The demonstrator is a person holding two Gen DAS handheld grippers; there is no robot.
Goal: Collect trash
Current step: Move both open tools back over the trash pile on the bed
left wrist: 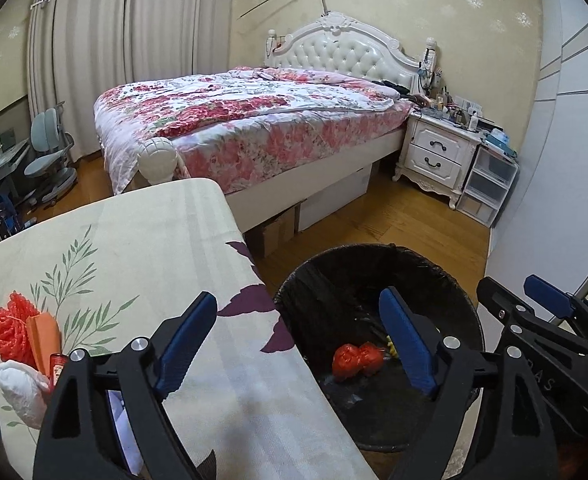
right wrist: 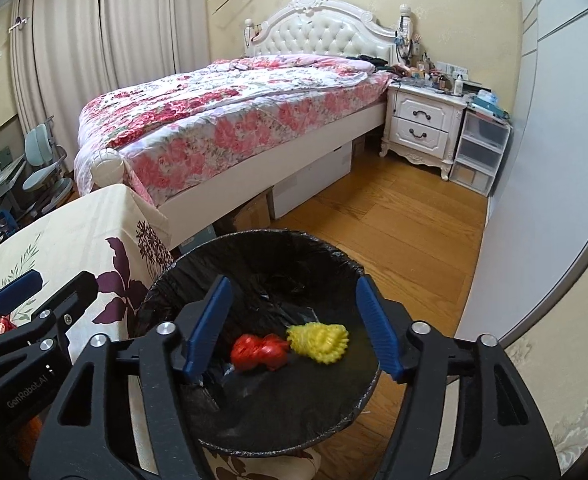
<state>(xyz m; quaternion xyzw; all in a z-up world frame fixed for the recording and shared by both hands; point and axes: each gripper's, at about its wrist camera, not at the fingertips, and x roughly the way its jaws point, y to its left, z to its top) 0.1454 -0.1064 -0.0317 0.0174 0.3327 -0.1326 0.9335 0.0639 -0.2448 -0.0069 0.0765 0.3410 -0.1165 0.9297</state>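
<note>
Both grippers, left (left wrist: 302, 344) and right (right wrist: 298, 326), hover with empty, wide-open jaws; below their fingers, a bin (right wrist: 346, 264) holds red (right wrist: 258, 352) and yellow netting (right wrist: 318, 339).

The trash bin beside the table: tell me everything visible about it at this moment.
The trash bin is round and lined with a glossy black plastic bag folded over its rim. It stands upright on the wooden floor, close against the draped edge of the table. Inside, on the bag's bottom, lie a red foam net and a yellow foam net, side by side and touching. The right tongs hang open above its mouth, nothing between them. Its outer wall is mostly hidden.
</note>
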